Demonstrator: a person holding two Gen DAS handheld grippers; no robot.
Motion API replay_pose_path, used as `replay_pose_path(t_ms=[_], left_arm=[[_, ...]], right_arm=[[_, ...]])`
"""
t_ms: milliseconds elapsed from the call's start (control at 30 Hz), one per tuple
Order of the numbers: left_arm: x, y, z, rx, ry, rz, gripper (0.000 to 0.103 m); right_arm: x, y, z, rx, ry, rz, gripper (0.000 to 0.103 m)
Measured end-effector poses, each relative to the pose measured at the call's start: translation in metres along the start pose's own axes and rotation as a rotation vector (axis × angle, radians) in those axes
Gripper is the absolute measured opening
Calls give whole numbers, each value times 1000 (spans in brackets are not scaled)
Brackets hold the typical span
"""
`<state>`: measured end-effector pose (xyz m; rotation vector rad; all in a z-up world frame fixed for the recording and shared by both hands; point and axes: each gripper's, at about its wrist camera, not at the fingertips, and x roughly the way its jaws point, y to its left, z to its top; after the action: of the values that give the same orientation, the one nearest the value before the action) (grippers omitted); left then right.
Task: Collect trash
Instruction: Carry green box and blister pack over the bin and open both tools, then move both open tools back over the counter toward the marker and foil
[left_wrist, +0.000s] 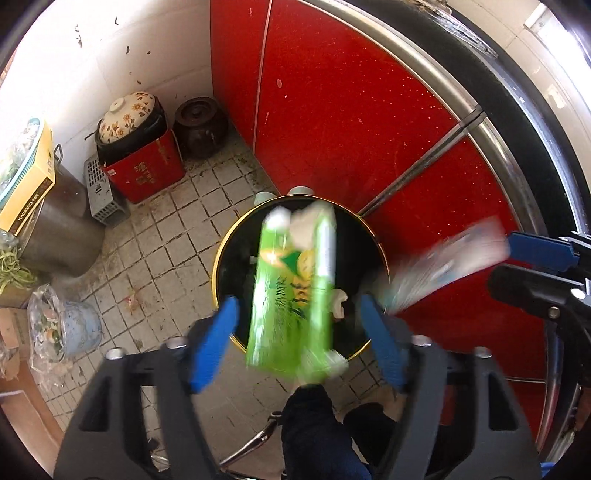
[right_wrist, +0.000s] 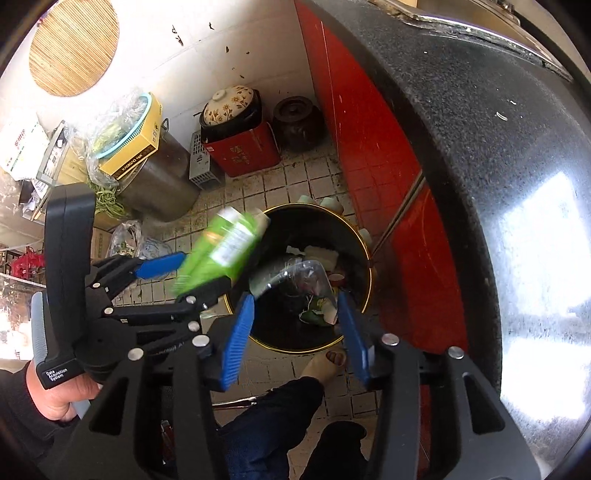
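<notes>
A green drink bottle (left_wrist: 291, 291), blurred by motion, is in mid-air between the open fingers of my left gripper (left_wrist: 301, 339), above a black trash bin with a gold rim (left_wrist: 221, 254). In the right wrist view the bottle (right_wrist: 221, 247) is loose beside the left gripper's fingers (right_wrist: 159, 266), over the bin's left rim (right_wrist: 364, 295). A clear plastic wrapper (right_wrist: 291, 277), also blurred, hangs in the air over the bin, ahead of my open right gripper (right_wrist: 295, 332). It also shows in the left wrist view (left_wrist: 443, 262). The bin holds paper and wrappers.
Red cabinet doors (left_wrist: 351, 110) stand behind the bin under a dark stone counter (right_wrist: 480, 147). A red box with a flowered pot (left_wrist: 142, 162), a brown jar (left_wrist: 199, 125), a steel pot (left_wrist: 62, 229) and a bagged pail (left_wrist: 62, 325) sit on the tiled floor. The person's legs and foot (right_wrist: 325, 362) are below.
</notes>
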<state>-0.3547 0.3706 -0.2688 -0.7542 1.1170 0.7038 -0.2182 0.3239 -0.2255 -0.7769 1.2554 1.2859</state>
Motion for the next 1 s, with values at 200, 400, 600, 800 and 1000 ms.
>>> replay_pose_path(t_ms=[200,400,600,800,1000], left_arm=[[-13,-11,-7,42,-9,26,90],[-46,-40,-8,152,-63,57,94],[-92,-124,-5,367,-174,6,96],[-121,-271,-10,693,-225,-186,96],[-141,-396,-35,945,-248,-340,96]], right_arm=[[-36,2,-11,-15,-68,27,68],[-104,-21,-33,41,-191,15,76],[-197,-89,-95,188,-365,-122,83],[-269,-169,-191,414,-465,-342,85],[-316,-229,-301,686,-510,-483,85]])
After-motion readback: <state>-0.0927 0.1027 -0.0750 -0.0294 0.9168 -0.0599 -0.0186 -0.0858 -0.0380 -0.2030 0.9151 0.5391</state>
